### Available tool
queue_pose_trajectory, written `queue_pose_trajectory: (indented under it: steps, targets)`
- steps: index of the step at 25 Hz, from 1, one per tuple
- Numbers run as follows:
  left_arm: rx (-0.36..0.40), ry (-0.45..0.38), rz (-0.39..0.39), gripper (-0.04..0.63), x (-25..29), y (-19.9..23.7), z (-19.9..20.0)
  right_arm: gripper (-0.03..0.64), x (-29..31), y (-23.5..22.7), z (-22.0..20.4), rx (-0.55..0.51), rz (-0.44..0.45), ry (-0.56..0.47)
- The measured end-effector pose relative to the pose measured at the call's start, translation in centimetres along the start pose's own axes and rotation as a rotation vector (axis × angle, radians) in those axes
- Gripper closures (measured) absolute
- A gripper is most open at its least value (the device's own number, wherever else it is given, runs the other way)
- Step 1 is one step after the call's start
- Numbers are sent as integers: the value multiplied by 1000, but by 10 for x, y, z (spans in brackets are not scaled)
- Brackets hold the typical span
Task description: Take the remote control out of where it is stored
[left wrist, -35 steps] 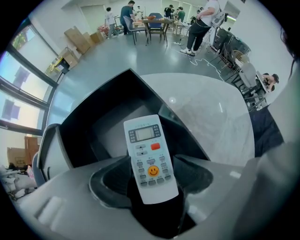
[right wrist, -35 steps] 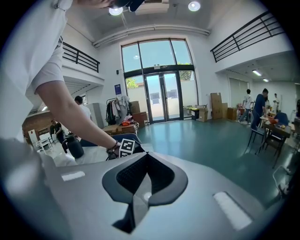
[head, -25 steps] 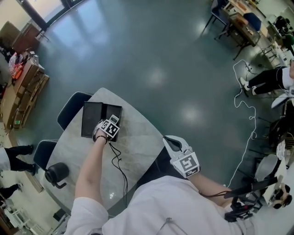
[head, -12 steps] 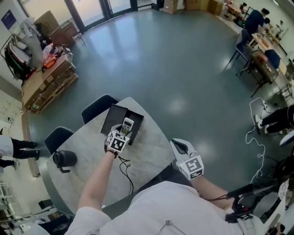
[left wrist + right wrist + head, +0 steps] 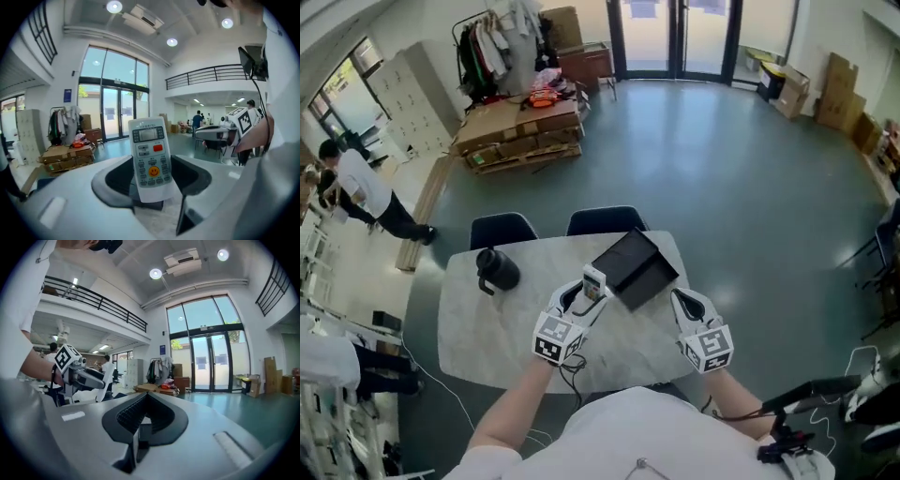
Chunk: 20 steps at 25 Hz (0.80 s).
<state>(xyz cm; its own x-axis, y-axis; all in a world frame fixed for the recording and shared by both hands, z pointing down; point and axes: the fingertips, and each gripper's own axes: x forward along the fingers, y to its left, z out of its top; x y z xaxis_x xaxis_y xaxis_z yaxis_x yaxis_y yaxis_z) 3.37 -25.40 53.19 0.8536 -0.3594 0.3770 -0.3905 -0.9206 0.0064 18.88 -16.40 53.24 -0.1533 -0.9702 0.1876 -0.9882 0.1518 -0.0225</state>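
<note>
One white remote control [image 5: 150, 159], clamped by its lower end between the jaws of the left gripper [image 5: 150, 180]; jaws closed on both long edges, display end sticking up well past the tips. Display at top, red button below it, yellow smiley button lower down, button face toward the left gripper camera. Seen from the head view: same remote control [image 5: 593, 279] poking out of the left gripper [image 5: 583, 298], outside the open black case [image 5: 633, 267], just beside the case's left corner, over the marble table [image 5: 487, 328]. Height above the tabletop not readable. Black case lying open on the table's far right part, flat, two dark halves, tilted diagonally. Right gripper [image 5: 684, 302] near the case's right corner, not touching it as far as visible; jaws pressed together on nothing in the right gripper view [image 5: 145, 399]. Marker cubes of both grippers toward the near table edge. Black jug [image 5: 495, 270] on the table's far left, well apart from the case. Two dark chairs [image 5: 502, 228] [image 5: 605, 220] tucked at the far edge. Beyond: cardboard stack on pallets [image 5: 520, 131], clothes rack [image 5: 492, 52], person [image 5: 366, 192] at far left.
</note>
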Motion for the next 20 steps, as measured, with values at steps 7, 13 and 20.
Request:
queue_pose_trajectory:
  steps: [7, 13, 20]
  targets:
    - [-134, -148, 227, 341, -108, 38, -14, 591, 78, 92, 37, -26, 275, -60]
    - [-231, -231, 296, 341, -155, 42, -29, 591, 99, 148, 47, -24, 375, -57]
    - [-228, -286, 275, 341, -154, 37, -27, 591, 109, 165, 39, -2, 391, -41]
